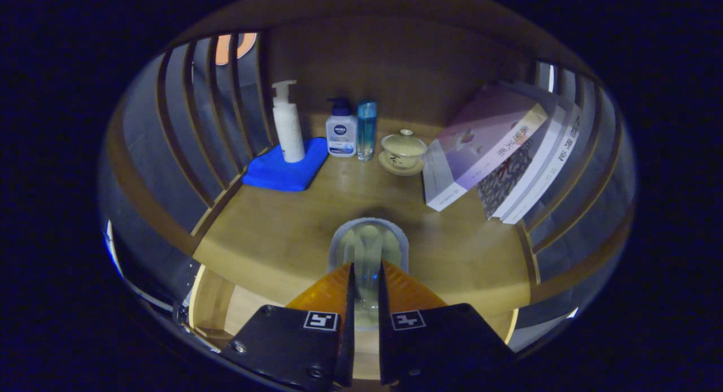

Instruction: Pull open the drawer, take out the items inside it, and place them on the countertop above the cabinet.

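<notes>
Carrying a drawer item up onto the countertop

The gripper [365, 279] is pinching a clear, glass-like item [368, 251] between both fingers, holding it just over the front of the countertop [271, 234], with the open drawer [226, 307] lying below that edge. Farther back on the countertop are standing a lidded cup [403, 150], bottles [341, 133] and leaning books [497, 155]. Judging by this, placing is in hand; next it needs lowering onto bare wood, then spreading the fingers.

Claw [366, 279] grips clear (perhaps glass) item [368, 248].
</notes>
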Available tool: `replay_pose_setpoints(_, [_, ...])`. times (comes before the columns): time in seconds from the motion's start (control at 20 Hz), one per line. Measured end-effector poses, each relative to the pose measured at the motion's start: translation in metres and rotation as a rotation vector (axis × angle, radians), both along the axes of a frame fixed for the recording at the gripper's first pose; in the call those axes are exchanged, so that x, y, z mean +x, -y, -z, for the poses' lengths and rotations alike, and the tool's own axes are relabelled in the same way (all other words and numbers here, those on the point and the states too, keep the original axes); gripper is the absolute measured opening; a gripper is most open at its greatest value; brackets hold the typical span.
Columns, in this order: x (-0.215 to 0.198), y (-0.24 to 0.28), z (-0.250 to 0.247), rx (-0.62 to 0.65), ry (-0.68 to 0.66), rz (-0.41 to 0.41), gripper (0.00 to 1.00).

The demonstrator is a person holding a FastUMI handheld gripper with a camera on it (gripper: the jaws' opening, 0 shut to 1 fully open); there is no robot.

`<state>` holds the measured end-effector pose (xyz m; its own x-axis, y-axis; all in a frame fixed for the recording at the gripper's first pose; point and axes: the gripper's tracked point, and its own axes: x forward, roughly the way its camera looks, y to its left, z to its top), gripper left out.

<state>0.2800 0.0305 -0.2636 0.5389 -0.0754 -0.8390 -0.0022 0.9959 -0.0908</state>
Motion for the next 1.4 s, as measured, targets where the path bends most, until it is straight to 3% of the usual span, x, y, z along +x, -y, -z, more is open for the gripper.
replay_pose_setpoints(0.65, [0.038, 0.008, 0.025, -0.065, 0.051, 0.026, 0.21])
replay_pose_setpoints(0.85, [0.040, 0.000, 0.020, -0.033, 0.099, 0.015, 0.23])
replay_pose_setpoints(1.2, [0.016, -0.018, -0.027, -0.033, 0.234, -0.027, 0.69])
replay_pose_setpoints(1.35, [-0.018, -0.030, -0.037, 0.017, 0.264, -0.049, 0.69])
replay_pose_setpoints(1.4, [-0.030, -0.035, -0.042, 0.028, 0.278, -0.067, 0.74])
